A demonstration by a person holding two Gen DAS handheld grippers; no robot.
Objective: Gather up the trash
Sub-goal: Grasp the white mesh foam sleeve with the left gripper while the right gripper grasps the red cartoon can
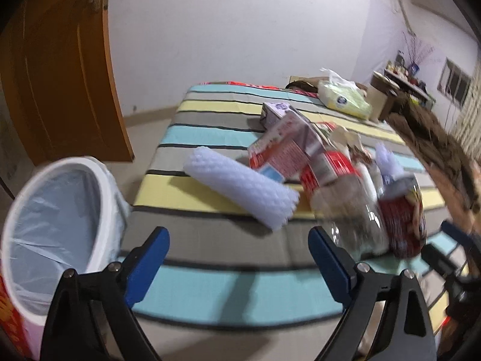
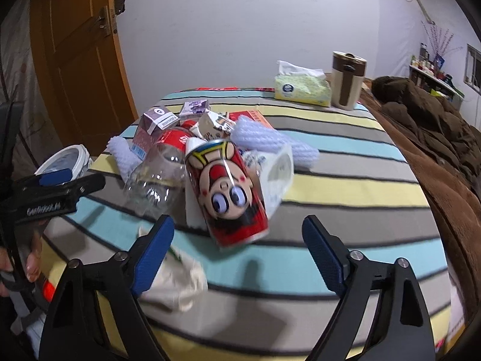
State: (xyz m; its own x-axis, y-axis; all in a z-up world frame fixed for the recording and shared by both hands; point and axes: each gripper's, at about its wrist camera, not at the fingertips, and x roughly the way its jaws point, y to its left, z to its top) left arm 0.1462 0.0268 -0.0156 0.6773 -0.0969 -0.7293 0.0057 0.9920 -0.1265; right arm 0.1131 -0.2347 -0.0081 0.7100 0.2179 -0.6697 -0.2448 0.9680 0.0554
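While both grippers hung over the striped bed cover [image 2: 345, 162], neither had anything in it yet: the left gripper [image 1: 239, 255] had its blue pads well apart w/ only bare cover between them, and the right gripper [image 2: 237, 240] was likewise spread wide, the red cartoon can [image 2: 228, 192] lying just beyond its tips at frame centre, not touched. The trash sat bunched in one heap mid-frame, prob. so each piece could be taken in turn: the can on its side against a clear plastic bottle [image 2: 159, 177], milk cartons [image 1: 285, 153] behind, a white foam net sleeve [image 1: 240, 194] to the left of them. A lined white bin [image 1: 57, 210] stood at lower left of the left wrist view, just off the bed edge, near enough for short drops. Tissue box [image 2: 302, 87] and thermos mug [image 2: 345, 79] stood apart at the far end, so likely not trash. The can looked like the right gripper's target.
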